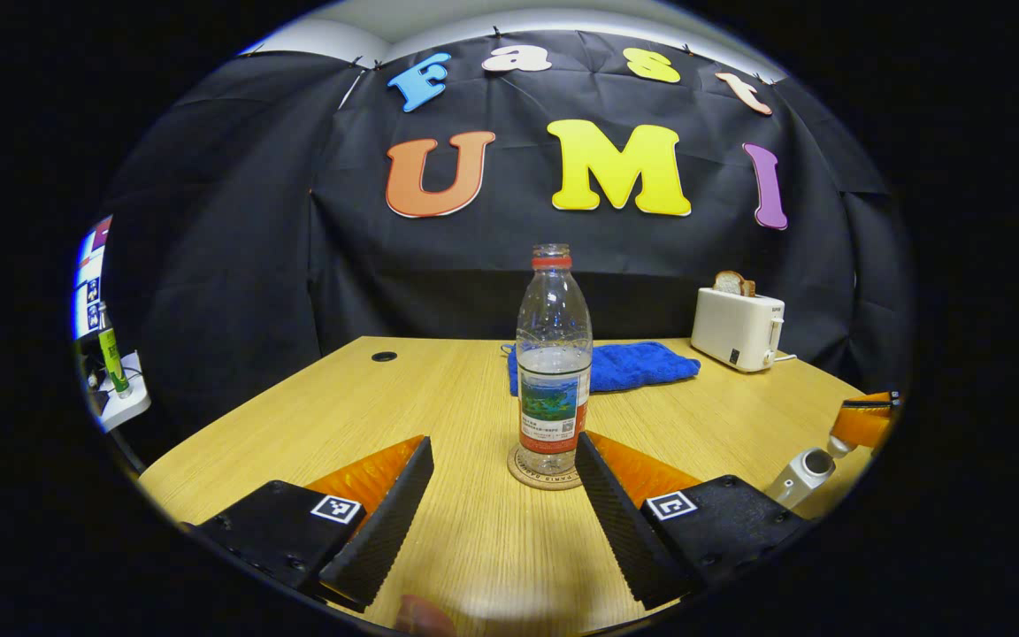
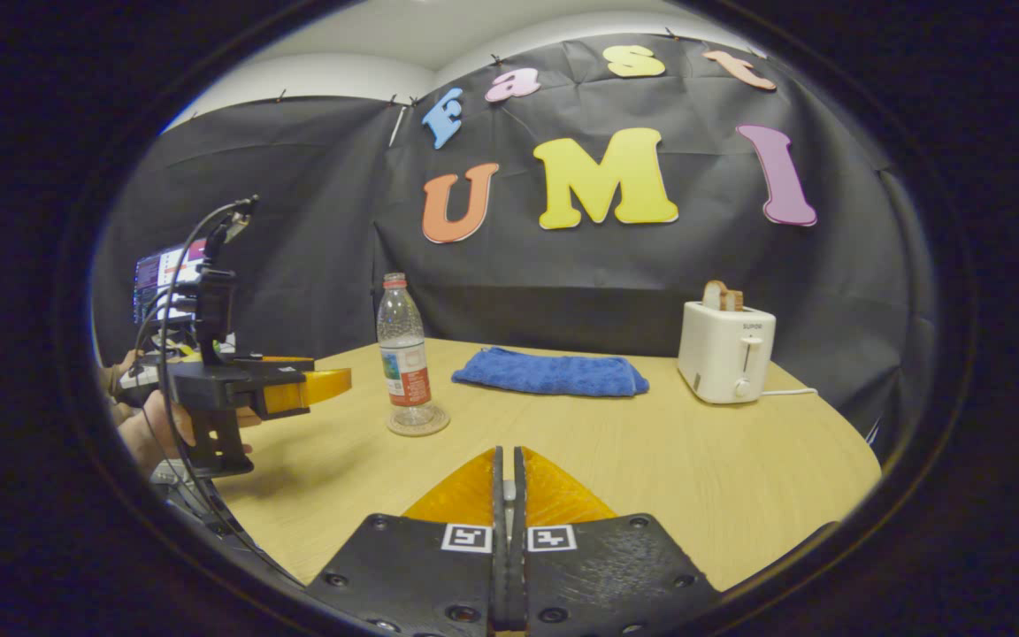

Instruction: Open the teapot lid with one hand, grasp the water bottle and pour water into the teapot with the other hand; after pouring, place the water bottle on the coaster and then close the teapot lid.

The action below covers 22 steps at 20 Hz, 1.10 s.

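L gripper (image 1: 499,482): jaws wide apart, empty, low centre of left gripper view. Water bottle (image 1: 553,367) upright on coaster (image 1: 523,471), frame centre, just beyond the fingertips, uncapped, part-filled. So bottle seems already parked; judged step left = close the lid.

Teapot: only its spout (image 1: 803,476) at lower right edge of left gripper view, w/ R gripper's finger above it; lid not visible.

R gripper (image 2: 507,482): fingers pressed together, low centre of right gripper view; tiny pale bit between them, could be lid knob, can't tell.

To do well: lower lid straight, seat it, then release. Keep L clear of bottle.

Right gripper view adds L gripper + hand (image 2: 142,433) at left.
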Each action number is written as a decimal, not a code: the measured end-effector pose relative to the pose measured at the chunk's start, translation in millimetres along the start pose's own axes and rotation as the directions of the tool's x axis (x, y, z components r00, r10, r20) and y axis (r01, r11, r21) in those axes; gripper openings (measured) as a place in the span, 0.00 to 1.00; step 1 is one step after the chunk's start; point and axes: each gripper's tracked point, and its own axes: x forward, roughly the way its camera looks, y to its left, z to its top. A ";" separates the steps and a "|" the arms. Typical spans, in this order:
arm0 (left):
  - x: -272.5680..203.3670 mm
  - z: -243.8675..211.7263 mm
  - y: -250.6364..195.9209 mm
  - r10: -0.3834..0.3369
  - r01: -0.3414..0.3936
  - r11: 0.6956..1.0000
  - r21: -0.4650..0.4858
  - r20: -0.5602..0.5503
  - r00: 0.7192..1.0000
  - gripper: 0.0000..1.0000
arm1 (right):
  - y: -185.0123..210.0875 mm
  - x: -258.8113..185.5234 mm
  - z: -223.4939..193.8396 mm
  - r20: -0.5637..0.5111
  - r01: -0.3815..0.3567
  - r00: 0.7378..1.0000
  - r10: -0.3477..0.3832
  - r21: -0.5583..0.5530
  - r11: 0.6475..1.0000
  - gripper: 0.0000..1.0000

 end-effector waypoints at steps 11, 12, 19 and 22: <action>-51.2 20.2 3.5 0.045 -0.046 0.999 0.003 0.098 0.994 1.00 | 2.6 11.3 -14.8 -0.004 -0.019 1.000 0.019 0.014 1.000 0.00; -52.8 21.1 1.9 0.043 -0.043 0.999 0.003 0.101 0.994 1.00 | 2.0 11.3 -16.2 -0.008 -0.016 1.000 0.016 0.016 1.000 0.00; -65.2 34.6 -15.0 0.032 -0.034 0.999 0.008 0.138 0.990 1.00 | 1.7 7.7 -16.0 -0.003 0.002 1.000 -0.002 0.030 1.000 0.07; -70.1 43.4 -31.1 0.032 -0.035 0.999 0.017 0.159 0.987 1.00 | -2.9 0.0 0.7 0.045 0.018 0.999 -0.020 0.034 0.999 0.20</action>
